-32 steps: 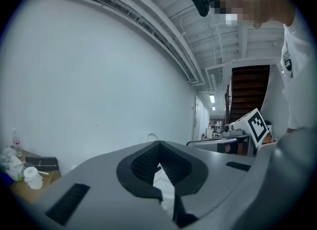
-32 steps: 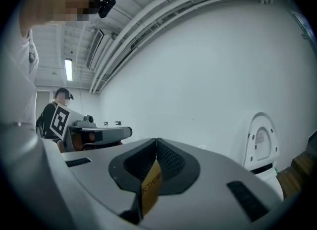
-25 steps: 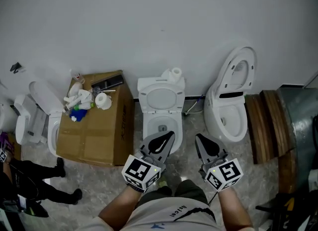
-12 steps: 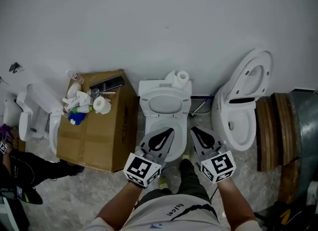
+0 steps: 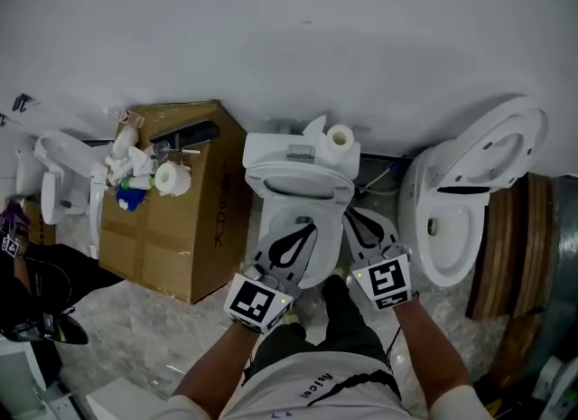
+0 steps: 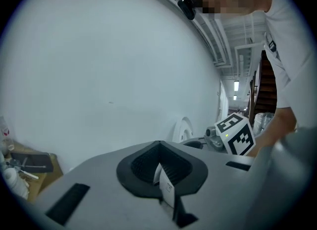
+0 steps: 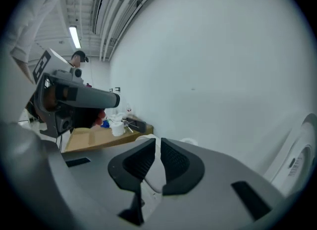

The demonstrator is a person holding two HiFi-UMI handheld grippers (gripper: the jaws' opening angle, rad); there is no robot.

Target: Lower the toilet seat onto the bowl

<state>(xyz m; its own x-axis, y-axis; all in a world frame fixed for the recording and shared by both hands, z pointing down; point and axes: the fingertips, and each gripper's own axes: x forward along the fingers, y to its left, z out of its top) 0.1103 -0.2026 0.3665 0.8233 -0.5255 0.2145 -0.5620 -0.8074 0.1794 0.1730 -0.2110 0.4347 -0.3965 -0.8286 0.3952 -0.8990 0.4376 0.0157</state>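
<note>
A white toilet stands against the wall in the head view, its seat [image 5: 298,181] raised and leaning back on the tank [image 5: 302,149]. The open bowl [image 5: 275,228] lies below it. My left gripper [image 5: 304,225] hovers over the bowl's front, jaws shut with nothing between them, as the left gripper view [image 6: 158,146] confirms. My right gripper [image 5: 354,218] hangs just right of the bowl's rim, also shut and empty; its own view [image 7: 157,144] shows the pads nearly touching. Neither gripper touches the seat.
A cardboard box [image 5: 176,219] with a paper roll [image 5: 165,177] and clutter stands left of the toilet. A second toilet [image 5: 456,215] with its lid up is at the right, beside wooden planks [image 5: 517,247]. A third toilet [image 5: 63,183] is far left. A paper roll [image 5: 340,137] sits on the tank.
I have stepped closer to the middle toilet. Both grippers have moved forward, the left over the bowl's front and the right up beside its right rim. Both stayed shut.
</note>
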